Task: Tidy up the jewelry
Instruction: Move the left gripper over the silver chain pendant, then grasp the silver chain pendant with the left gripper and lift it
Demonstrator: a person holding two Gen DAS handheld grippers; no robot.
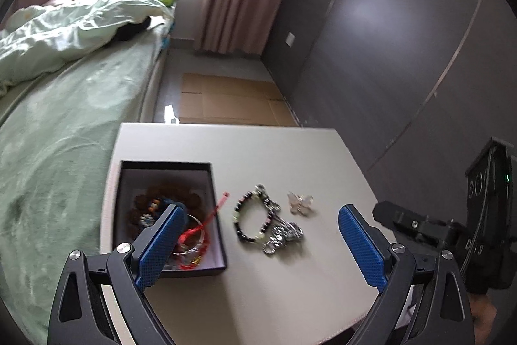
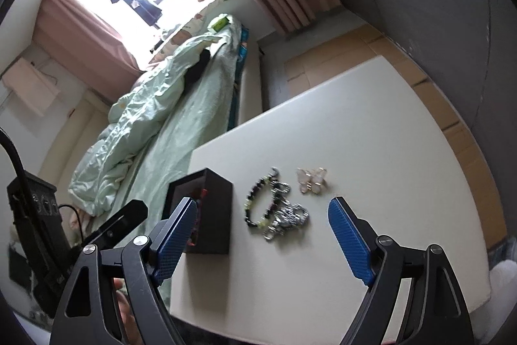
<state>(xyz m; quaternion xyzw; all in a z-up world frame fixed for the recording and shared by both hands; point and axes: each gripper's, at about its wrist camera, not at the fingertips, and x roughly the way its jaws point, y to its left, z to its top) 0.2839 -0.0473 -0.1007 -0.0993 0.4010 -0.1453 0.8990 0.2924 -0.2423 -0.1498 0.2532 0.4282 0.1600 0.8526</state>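
- From the left wrist camera we see our left gripper (image 1: 258, 241) with its blue pads spread wide and nothing between them; it hangs above the white table (image 1: 290, 151).
- Behind and under our left pad sits the black jewelry box (image 1: 215, 215), open, its pale inside holding a brown bead string (image 1: 194, 199), a red cord (image 1: 200, 228) that trails over the box's right wall, and thin bangles (image 1: 194, 249).
- Just beyond the gap between our pads lies the beaded bracelet (image 1: 248, 215) in black, green and pink, touching a silver chain cluster (image 1: 284, 233) on its right.
- Farther out, toward our right pad's side, the pale butterfly clip (image 1: 300, 203) lies apart from the bracelet.
- At the right edge we make out the other gripper's black body (image 1: 484, 215); a bed (image 1: 64, 118) with green bedding runs along the left.
- From the right wrist camera our right gripper (image 2: 263, 235) is likewise spread, empty, over the same table (image 2: 355, 134).
- The box (image 2: 216, 209) stands just beyond our left pad, seen from its side, so most of its contents are hidden.
- The bracelet (image 2: 255, 206) and silver cluster (image 2: 290, 215) lie ahead between the pads, touching each other; the butterfly clip (image 2: 311, 180) is beyond them, nearer the right pad's line.
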